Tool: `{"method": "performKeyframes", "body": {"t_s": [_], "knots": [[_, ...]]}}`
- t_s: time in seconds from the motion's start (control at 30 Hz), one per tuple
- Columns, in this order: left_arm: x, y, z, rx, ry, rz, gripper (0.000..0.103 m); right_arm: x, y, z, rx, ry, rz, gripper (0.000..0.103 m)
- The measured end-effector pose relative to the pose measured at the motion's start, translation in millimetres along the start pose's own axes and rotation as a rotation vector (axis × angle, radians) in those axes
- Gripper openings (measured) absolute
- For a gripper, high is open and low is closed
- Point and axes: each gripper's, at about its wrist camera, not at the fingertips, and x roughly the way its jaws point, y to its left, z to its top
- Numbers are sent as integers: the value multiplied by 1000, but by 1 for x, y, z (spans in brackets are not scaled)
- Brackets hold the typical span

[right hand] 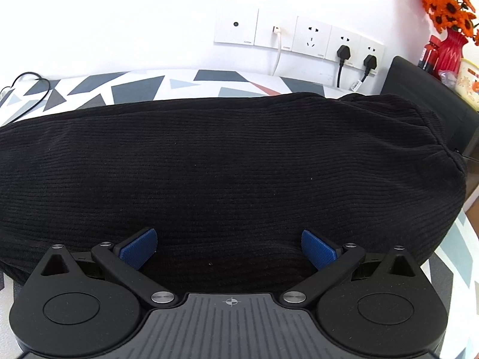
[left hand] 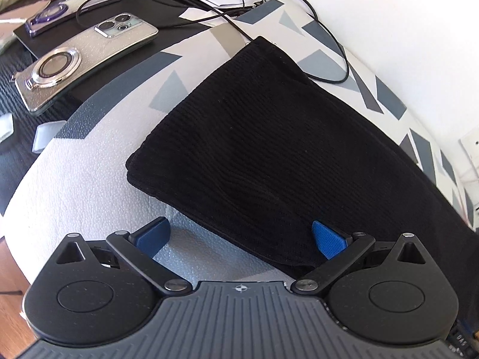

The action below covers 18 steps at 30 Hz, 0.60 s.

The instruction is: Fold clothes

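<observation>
A black ribbed garment (left hand: pixel 269 149) lies folded in a long band on a white table cover (left hand: pixel 83 185) with grey triangles. My left gripper (left hand: pixel 239 237) is open over the garment's near left end, its blue pads (left hand: pixel 155 234) wide apart, holding nothing. In the right wrist view the same garment (right hand: pixel 224 164) fills the middle. My right gripper (right hand: pixel 229 246) is open just above the cloth near its front edge, holding nothing.
Two phones (left hand: pixel 86 59) lie on a black surface at the left, with a black cable (left hand: pixel 329 33) looping onto the table cover. Wall sockets with plugs (right hand: pixel 341 49) are behind. A black box (right hand: pixel 431 98) and red vase with orange flowers (right hand: pixel 449 51) stand at the right.
</observation>
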Motion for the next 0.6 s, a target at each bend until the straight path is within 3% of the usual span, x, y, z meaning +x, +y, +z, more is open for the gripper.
{"method": "performKeyframes", "body": {"t_s": [0.43,0.6], "knots": [[5,-12,0,31,2,68,103,2,3,1,3,-1,-13,102],[5,-1,5,-40,-53,35,103,2,1,0,0,-2,-4,102]]}}
